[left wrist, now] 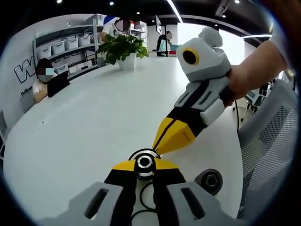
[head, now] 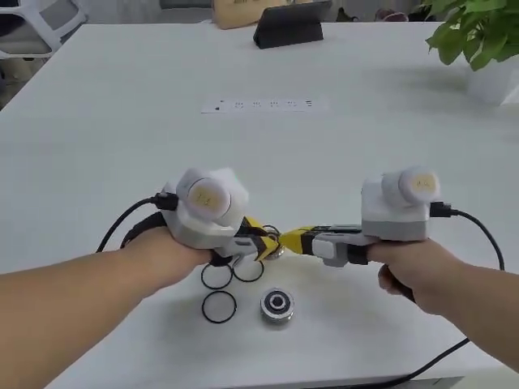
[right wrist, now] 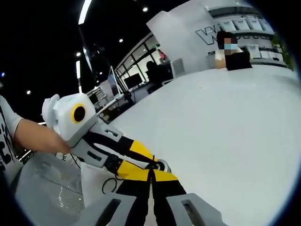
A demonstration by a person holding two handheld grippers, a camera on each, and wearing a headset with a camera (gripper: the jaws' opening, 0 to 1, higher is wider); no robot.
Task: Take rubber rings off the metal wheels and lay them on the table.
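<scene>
Nearest to the person, a loose wheel [head: 277,304] lay flat on the table [head: 122,130]. One ring [head: 219,307] lay just beside it at its 9 o'clock, and two more rings [head: 232,273] lay side by side at its 10 and 11 o'clock. Just beyond them the two grippers met tip to tip above the table, the left gripper [head: 261,243] reaching in from 9 o'clock and the right gripper [head: 285,240] from 3 o'clock. The left gripper was clenched on the held wheel [left wrist: 144,161], one yellow jaw pressed to each side of it, its hub facing that gripper's camera. In the left gripper view the right gripper came in from 2 o'clock with its tip touching the held wheel's rim at about 1 o'clock. Its jaws were pressed together with barely a slit between them. Whether they pinched a ring there could not be told. Farther off, at 12 o'clock, a power strip [head: 266,104] lay flat on the table. Beyond that stood a dark stand [head: 288,28], and a plant [head: 478,32] stood at 2 o'clock.
</scene>
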